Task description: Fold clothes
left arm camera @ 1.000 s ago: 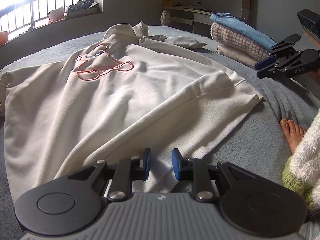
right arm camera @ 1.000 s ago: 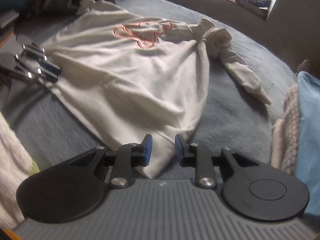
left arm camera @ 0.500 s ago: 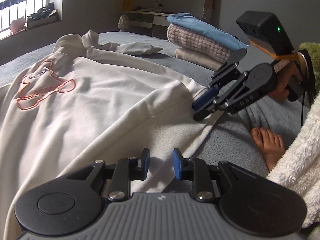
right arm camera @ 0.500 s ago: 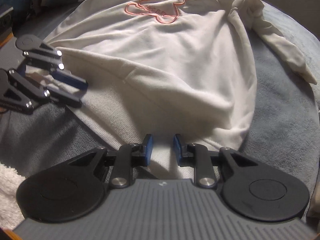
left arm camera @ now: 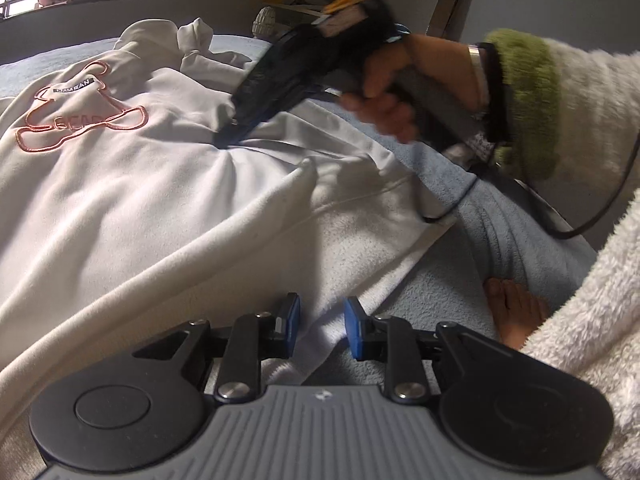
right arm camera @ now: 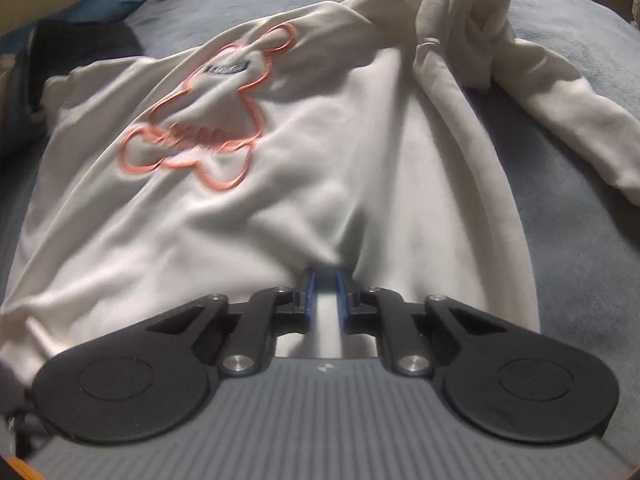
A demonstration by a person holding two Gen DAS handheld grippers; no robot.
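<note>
Left wrist view: the cream fleece sweatshirt with a pink bear outline (left arm camera: 168, 184) is seen spread flat over the grey-blue bed blanket (left arm camera: 500, 240), its hem corner lying just ahead of the left tool (left arm camera: 318, 326). That tool is held part open, nothing pinched between its blue pads, presumably waiting to take the hem. The right tool (left arm camera: 230, 136), carried by a hand in a fluffy green-cuffed sleeve (left arm camera: 532, 108), is planted in the sweatshirt's middle, cloth puckering around it. A bare foot (left arm camera: 516, 316) lies near the hem, narrowing room there.

Right wrist view: the right tool's jaws have just been closing and are now clamped on a raised ridge of cream fabric, probably to lift a fold line. The bunched sleeve (right arm camera: 560, 120) trails rightwards onto open blanket, where room remains.
</note>
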